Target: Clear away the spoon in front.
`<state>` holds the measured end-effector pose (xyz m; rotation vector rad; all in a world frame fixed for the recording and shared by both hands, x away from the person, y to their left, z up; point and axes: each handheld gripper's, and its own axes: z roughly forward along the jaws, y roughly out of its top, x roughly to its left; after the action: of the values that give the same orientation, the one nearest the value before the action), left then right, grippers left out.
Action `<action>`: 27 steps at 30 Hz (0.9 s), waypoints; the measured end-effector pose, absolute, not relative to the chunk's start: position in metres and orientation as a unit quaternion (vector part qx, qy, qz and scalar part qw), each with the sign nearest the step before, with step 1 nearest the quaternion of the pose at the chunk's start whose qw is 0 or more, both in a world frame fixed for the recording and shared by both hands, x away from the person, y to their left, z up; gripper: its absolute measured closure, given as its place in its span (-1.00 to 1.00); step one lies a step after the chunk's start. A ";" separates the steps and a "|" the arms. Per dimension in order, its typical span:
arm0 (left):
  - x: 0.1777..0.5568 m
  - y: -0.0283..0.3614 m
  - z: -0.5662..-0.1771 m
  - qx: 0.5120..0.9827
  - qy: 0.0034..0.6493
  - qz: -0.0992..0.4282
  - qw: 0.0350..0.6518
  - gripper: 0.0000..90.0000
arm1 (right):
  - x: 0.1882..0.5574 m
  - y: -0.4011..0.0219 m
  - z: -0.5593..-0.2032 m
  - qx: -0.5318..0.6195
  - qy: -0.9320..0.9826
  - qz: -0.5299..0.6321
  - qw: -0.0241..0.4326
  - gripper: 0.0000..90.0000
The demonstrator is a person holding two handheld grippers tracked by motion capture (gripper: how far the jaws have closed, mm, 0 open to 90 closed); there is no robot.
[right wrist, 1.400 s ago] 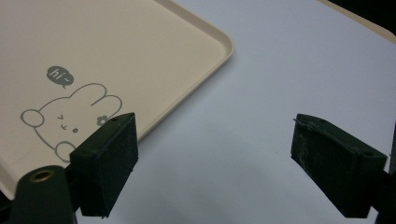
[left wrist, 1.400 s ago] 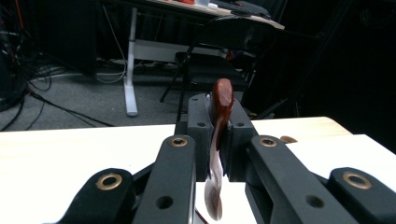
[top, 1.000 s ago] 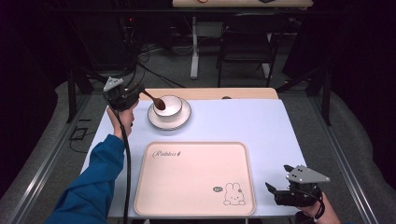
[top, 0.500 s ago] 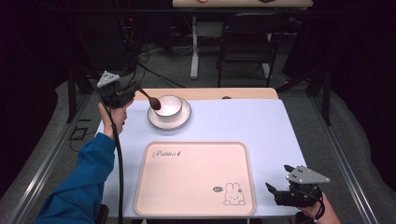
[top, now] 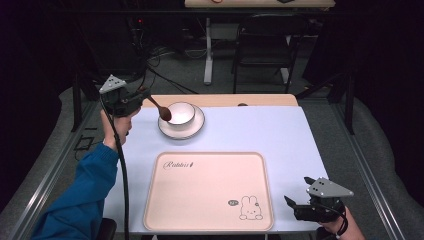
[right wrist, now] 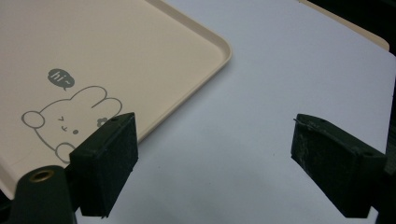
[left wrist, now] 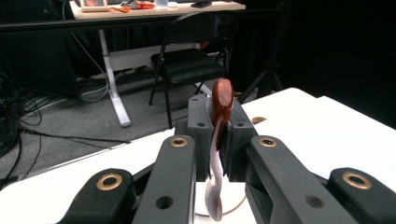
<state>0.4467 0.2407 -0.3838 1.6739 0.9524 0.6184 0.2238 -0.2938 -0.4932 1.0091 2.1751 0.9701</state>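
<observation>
My left gripper (top: 136,102) is raised at the table's far left, shut on the handle of a brown spoon (top: 160,110). The spoon's head hangs at the left rim of a white bowl (top: 182,113), which stands on a white saucer (top: 192,131). In the left gripper view the spoon (left wrist: 222,99) stands upright between the shut jaws of the gripper (left wrist: 215,140). A beige tray (top: 210,192) with a rabbit drawing lies at the front middle. By the tray's near right corner, my right gripper (top: 298,206) rests open; between its jaws (right wrist: 215,158) there is only bare table beside the tray (right wrist: 116,51).
A light wooden board (top: 225,100) adjoins the table's far edge. Beyond it, on the floor, stand a black folding chair (top: 262,47) and a white desk leg (top: 207,50), with cables nearby. The white tabletop (top: 260,135) lies open between bowl and tray.
The spoon's head has come out of the bowl to its left rim, as my left gripper shifted slightly left. The right gripper has not moved.
</observation>
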 end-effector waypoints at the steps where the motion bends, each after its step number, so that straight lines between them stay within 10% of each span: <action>1: 0.446 0.241 -0.382 0.706 0.396 0.257 0.529 0.87 | 0.224 -0.294 -0.493 0.375 0.809 0.361 0.274 -0.69; 27: 0.412 0.240 -0.362 0.757 0.334 0.225 0.514 0.88 | 0.224 -0.294 -0.493 0.375 0.809 0.360 0.274 -0.69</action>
<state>0.4125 0.2395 -0.3616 1.8209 0.8041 0.5417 0.2239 -0.2937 -0.4932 1.0086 2.1754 0.9693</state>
